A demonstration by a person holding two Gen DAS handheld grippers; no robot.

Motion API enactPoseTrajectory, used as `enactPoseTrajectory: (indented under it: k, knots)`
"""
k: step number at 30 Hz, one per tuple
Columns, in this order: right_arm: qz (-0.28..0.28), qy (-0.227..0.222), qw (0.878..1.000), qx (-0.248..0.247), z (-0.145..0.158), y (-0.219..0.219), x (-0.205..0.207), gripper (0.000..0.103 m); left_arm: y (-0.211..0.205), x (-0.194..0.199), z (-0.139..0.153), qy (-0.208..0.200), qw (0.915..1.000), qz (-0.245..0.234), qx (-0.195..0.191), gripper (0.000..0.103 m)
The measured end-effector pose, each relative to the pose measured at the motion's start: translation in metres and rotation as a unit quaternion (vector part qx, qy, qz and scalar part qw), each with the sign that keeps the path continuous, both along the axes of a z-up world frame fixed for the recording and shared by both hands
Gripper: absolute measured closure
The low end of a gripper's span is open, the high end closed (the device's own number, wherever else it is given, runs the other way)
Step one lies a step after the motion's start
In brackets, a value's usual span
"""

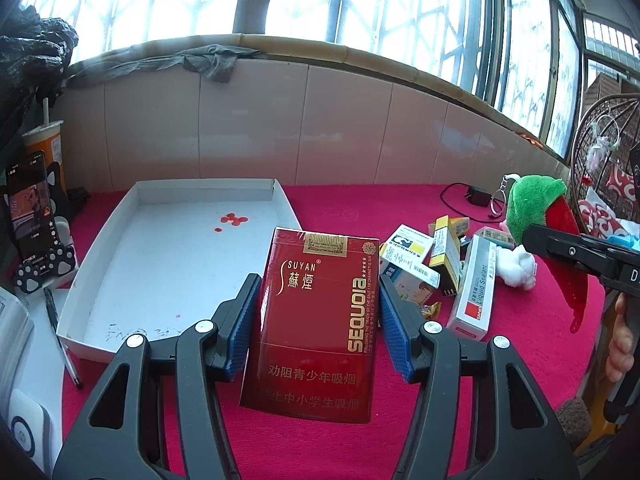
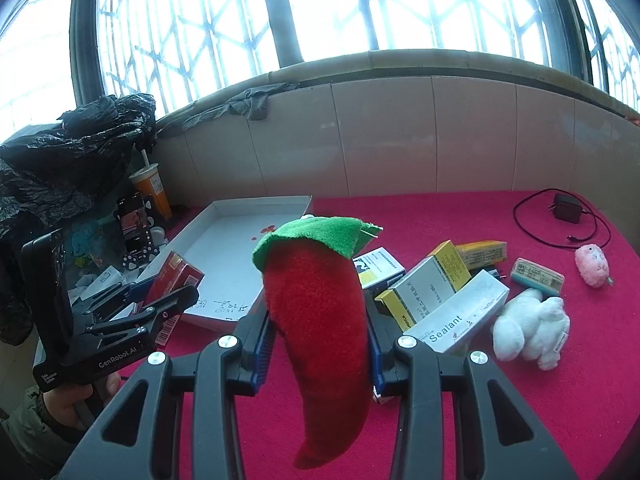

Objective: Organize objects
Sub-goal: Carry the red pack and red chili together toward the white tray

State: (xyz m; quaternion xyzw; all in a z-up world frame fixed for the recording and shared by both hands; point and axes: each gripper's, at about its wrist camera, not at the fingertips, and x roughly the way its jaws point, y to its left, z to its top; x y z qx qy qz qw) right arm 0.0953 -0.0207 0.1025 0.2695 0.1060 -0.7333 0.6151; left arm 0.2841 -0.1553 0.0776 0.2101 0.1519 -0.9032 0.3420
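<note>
Surface: a red cloth [image 1: 340, 200] covers the table, running to a pale tiled wall [image 1: 320, 120].
Room: barred windows [image 2: 200, 20] above the tiles glare white; a grey rag [image 1: 216, 62] lies on the sill.
Far left: a black plastic bag [image 2: 60, 152], an orange cup [image 2: 150, 190] with a straw, and a phone [image 1: 30, 208] propped upright.
Tray: a white cardboard tray [image 1: 96, 240], left of centre, with red spots on its floor.
Clutter: small boxes [image 2: 432, 284] in a heap right of the tray, a sealant box [image 2: 460, 316] among them; a white plush [image 2: 532, 324] and a pink plush [image 2: 592, 260] further right; a black charger [image 2: 568, 208] with cable at far right.
Left gripper [image 1: 316, 320]: clenched on a red cigarette pack [image 1: 316, 320], held above the cloth just right of the tray's near corner.
Right gripper [image 2: 320, 344]: clamped on a red chilli plush [image 2: 316, 312] with a green cap, tip hanging down, lifted over the cloth near the boxes.
</note>
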Motion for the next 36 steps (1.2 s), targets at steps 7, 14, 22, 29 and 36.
enactPoseTrajectory:
  k: [7,14,22,29,36]
  knots:
    - [0.014,-0.004,1.000,0.000,0.003,-0.017,0.009,0.064,-0.006,0.008,0.001,0.006,0.9999,0.011,0.003,0.046]
    - [0.023,-0.009,1.000,0.006,0.002,-0.035,0.018,0.064,-0.013,0.018,0.002,0.014,0.9996,0.025,0.005,0.046]
    - [0.033,-0.008,0.999,0.013,0.001,-0.053,0.027,0.064,-0.027,0.031,0.008,0.024,0.9986,0.048,0.004,0.046]
    - [0.043,-0.015,0.999,0.023,-0.001,-0.073,0.035,0.064,-0.043,0.038,0.010,0.018,0.9976,0.067,0.001,0.046]
    - [0.055,-0.025,0.998,0.035,-0.006,-0.097,0.046,0.063,-0.063,0.040,0.012,0.019,0.9964,0.082,0.009,0.046]
